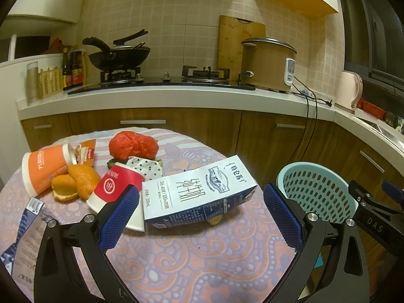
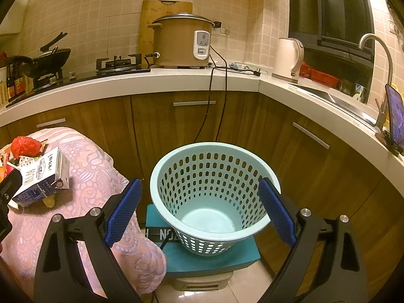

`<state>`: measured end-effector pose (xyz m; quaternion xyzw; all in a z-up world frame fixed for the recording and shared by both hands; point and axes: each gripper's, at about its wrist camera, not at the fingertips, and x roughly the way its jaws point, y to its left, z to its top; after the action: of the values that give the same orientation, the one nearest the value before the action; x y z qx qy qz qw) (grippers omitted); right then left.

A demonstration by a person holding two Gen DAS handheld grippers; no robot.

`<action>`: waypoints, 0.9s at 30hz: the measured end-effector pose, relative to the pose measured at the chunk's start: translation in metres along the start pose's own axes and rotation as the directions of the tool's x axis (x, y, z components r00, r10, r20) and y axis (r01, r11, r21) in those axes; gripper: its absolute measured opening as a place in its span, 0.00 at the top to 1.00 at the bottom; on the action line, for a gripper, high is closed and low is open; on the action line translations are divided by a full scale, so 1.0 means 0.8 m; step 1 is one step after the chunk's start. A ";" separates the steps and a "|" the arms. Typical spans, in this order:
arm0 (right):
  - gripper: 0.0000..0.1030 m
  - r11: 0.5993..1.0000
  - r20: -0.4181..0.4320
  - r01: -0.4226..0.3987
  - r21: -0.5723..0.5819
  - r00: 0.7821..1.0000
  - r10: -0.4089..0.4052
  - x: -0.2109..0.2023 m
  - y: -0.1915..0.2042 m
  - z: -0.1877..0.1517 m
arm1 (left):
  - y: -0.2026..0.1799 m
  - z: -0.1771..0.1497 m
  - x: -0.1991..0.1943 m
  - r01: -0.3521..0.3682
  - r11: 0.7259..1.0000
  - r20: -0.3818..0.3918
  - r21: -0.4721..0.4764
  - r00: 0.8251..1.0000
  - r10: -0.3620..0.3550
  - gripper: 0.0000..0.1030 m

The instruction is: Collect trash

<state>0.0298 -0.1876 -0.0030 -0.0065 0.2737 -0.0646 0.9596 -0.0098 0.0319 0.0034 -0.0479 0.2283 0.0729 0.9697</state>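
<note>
Left tool (image 1: 200,217): right at the lens, lower centre of the left wrist view, blue pads spread wide with nothing between them, hovering above the patterned cloth of the counter (image 1: 192,260).
Right tool (image 2: 200,209): lower centre of its own view, pads just as wide apart and holding nothing, lined up on the basket.
Wastebasket (image 2: 214,192): pale blue and perforated, middle of the right wrist view, standing on a teal box (image 2: 214,257) just beside the counter's edge. Its floor shows bare — not one piece of trash in there.
Milk carton (image 1: 197,194): nearest item, centre of the left view, lying on its side and tilted, propped on a small yellow scrap (image 1: 214,220). It sits just ahead of the open left pads.
Red paper cup (image 1: 116,189): tipped over, touching the carton's left end, partly behind the left pad.
Orange peels (image 1: 75,181): left of the cup, bunched together.
Orange tub (image 1: 45,171): on its side, far left of the frame.
Flattened carton (image 1: 27,227): lower left edge, partly cut off.
Red plastic bag (image 1: 133,145): crumpled, further back, with a heart-print wrapper (image 1: 146,165) in front of it.
Snack packet (image 1: 85,152): behind the tub.
Progress: by my reading, barely begun — everything is on the counter, the basket is empty, and each piece has yet to be carried across. The carton looks the likeliest first pick.
</note>
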 end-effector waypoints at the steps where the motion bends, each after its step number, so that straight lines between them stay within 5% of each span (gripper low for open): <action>1: 0.14 1.000 -0.001 -0.002 0.001 1.000 0.002 0.000 -0.001 -0.001 | 0.000 0.000 0.000 0.000 1.000 0.001 0.000 1.000 0.000 0.07; 6: 0.14 0.998 0.017 -0.063 -0.011 0.998 0.063 -0.005 0.005 0.006 | 0.002 0.003 -0.008 -0.018 1.000 0.007 0.007 1.000 0.018 0.07; 11: 0.23 0.972 0.060 -0.222 -0.073 0.972 0.227 -0.014 0.030 0.023 | 0.030 0.008 -0.044 -0.080 0.996 0.014 -0.027 0.997 0.080 0.07; 18: 0.29 0.861 -0.053 -0.484 -0.157 0.875 0.482 0.009 0.106 0.033 | 0.130 -0.009 -0.103 -0.189 0.967 -0.051 -0.169 0.982 0.183 0.07; 21: 0.29 0.837 -0.107 -0.525 -0.154 0.851 0.514 0.025 0.131 0.029 | 0.173 -0.024 -0.130 -0.239 0.949 -0.069 -0.204 0.971 0.230 0.07; 27: 0.29 0.809 -0.196 -0.573 -0.132 0.815 0.545 0.059 0.161 0.023 | 0.241 -0.046 -0.143 -0.222 0.940 -0.143 -0.259 0.971 0.190 0.07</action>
<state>0.0948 -0.0664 -0.0181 -0.0099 0.3390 0.2466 0.9078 -0.1582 0.2033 0.0105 -0.1612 0.2754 0.2020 0.9259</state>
